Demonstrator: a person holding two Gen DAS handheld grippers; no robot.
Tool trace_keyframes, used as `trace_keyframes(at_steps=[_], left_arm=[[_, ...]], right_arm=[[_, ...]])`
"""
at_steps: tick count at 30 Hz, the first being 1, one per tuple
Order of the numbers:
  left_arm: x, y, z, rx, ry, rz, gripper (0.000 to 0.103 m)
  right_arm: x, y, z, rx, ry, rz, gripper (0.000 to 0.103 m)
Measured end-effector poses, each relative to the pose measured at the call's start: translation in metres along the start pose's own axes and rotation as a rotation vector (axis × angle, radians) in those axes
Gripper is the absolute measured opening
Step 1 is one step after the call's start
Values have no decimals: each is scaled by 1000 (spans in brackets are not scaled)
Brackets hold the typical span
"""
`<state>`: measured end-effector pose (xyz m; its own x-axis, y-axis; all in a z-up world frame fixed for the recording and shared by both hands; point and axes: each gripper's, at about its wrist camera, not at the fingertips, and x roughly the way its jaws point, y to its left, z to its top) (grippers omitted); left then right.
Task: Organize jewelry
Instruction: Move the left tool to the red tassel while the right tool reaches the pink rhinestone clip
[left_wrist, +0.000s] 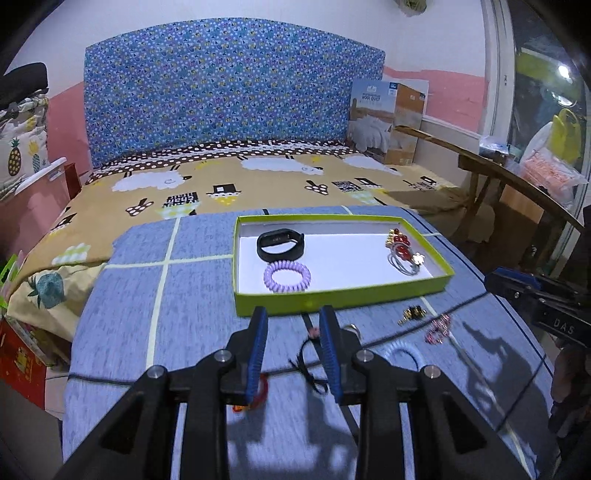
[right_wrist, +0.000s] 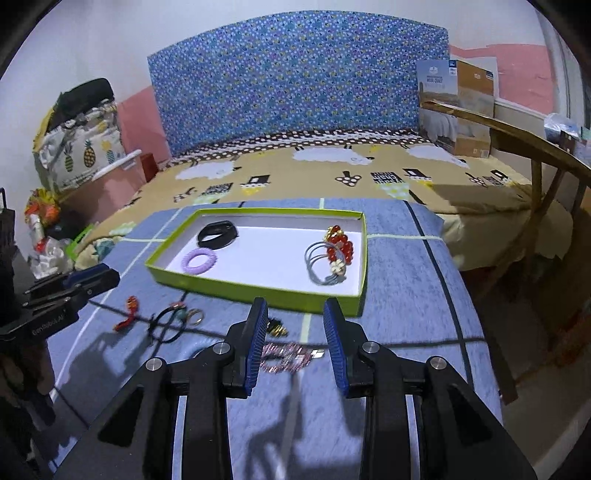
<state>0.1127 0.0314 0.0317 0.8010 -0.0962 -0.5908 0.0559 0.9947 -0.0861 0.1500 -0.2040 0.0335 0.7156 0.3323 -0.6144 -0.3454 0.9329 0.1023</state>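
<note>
A green box lid (left_wrist: 332, 301) (right_wrist: 236, 286) lies on the blue checked cloth and holds a black band (left_wrist: 280, 245) (right_wrist: 217, 232), a purple coil tie (left_wrist: 287, 276) (right_wrist: 199, 260) and a red bead bracelet with grey hoops (left_wrist: 402, 253) (right_wrist: 334, 256). My left gripper (left_wrist: 293, 314) is open above a black cord bracelet (left_wrist: 308, 354) (right_wrist: 166, 325). My right gripper (right_wrist: 295, 306) is open above a pink sparkly clip (right_wrist: 288, 356) (left_wrist: 437, 328). Gold-black earrings (left_wrist: 412, 315) (right_wrist: 275, 328), a red charm (right_wrist: 127, 314), a ring (right_wrist: 195, 316) and a pale blue coil (left_wrist: 402, 354) lie loose.
The cloth-covered table edge drops off at left and right. Behind it is a bed with a sheep-print sheet (left_wrist: 221, 184) and a blue headboard (left_wrist: 232, 85). A cardboard box (left_wrist: 384, 122) stands at the back right. A wooden frame (right_wrist: 535, 155) is at right.
</note>
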Motion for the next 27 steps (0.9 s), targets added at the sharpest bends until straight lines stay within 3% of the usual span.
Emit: trace_keyframes(at_steps=[17,27], left_arm=[[-47,5,-46,6,-3,17,30],[-31,23,-53,-20,43,55,31]], right_arm=[[-33,13,-44,9,28,46,32],[-9,9,-45,8,88,55,32]])
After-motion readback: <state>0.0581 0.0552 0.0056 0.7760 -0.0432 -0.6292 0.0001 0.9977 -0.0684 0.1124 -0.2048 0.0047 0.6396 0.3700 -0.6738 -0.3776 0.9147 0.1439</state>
